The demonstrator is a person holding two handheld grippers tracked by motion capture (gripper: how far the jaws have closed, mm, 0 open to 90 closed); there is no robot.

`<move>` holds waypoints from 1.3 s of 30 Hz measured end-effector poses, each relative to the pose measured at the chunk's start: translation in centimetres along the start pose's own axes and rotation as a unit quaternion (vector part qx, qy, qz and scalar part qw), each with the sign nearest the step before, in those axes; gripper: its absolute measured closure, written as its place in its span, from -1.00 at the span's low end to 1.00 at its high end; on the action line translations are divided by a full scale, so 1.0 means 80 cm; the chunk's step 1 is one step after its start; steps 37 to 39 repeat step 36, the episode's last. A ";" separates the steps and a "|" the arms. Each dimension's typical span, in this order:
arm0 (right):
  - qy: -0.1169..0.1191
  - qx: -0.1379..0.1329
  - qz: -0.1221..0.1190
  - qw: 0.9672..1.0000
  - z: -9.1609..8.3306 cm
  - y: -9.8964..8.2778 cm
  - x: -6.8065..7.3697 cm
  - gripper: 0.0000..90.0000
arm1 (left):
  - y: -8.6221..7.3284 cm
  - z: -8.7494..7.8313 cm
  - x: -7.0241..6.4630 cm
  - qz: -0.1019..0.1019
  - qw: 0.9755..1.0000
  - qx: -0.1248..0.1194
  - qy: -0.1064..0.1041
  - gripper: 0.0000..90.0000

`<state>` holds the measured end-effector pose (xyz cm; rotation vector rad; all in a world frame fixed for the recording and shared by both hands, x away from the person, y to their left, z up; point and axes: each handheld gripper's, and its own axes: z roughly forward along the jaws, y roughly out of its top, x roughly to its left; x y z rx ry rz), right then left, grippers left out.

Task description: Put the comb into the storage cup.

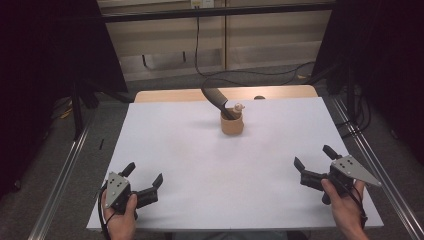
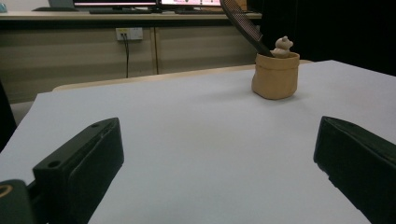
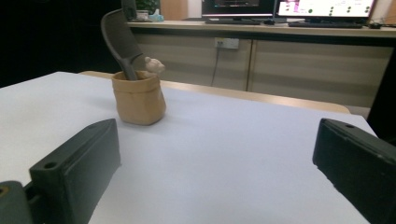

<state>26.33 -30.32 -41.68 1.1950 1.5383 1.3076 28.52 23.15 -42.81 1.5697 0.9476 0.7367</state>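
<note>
My left gripper (image 1: pixel 145 174) sits low at the near left corner of the white rectangular table sheet (image 1: pixel 200 170), its two black jaws spread wide with nothing between them. My right gripper (image 1: pixel 313 156) rests at the near right corner, jaws likewise wide apart and empty, and a hand is wrapped around each handle. Both point inward toward the small tan soft-sided fabric pot (image 1: pixel 232 124), which stands upright near the far middle of the sheet, well apart from both grippers. A dark grey plastic comb (image 1: pixel 216 98) sticks out of the pot, leaning up and to the left in the high view. Beside it in the pot's mouth I see a small pale beige figurine (image 1: pixel 238 107), too small for me to make out its form. From the left gripper view the pot (image 2: pixel 275 74) lies ahead to the right; from the right gripper view it (image 3: pixel 139 100) lies ahead to the left.
</note>
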 end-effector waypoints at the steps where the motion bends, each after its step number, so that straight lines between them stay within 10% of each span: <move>1: 0.002 0.002 0.001 1.000 -0.001 -0.002 0.000 -1.00 | 0.000 0.000 0.000 0.000 1.000 0.000 -0.003 -0.96; 39: -0.018 0.016 -0.010 1.000 -0.022 -0.043 -0.007 -1.00 | -0.001 0.005 -0.004 0.006 1.000 0.010 -0.016 -0.96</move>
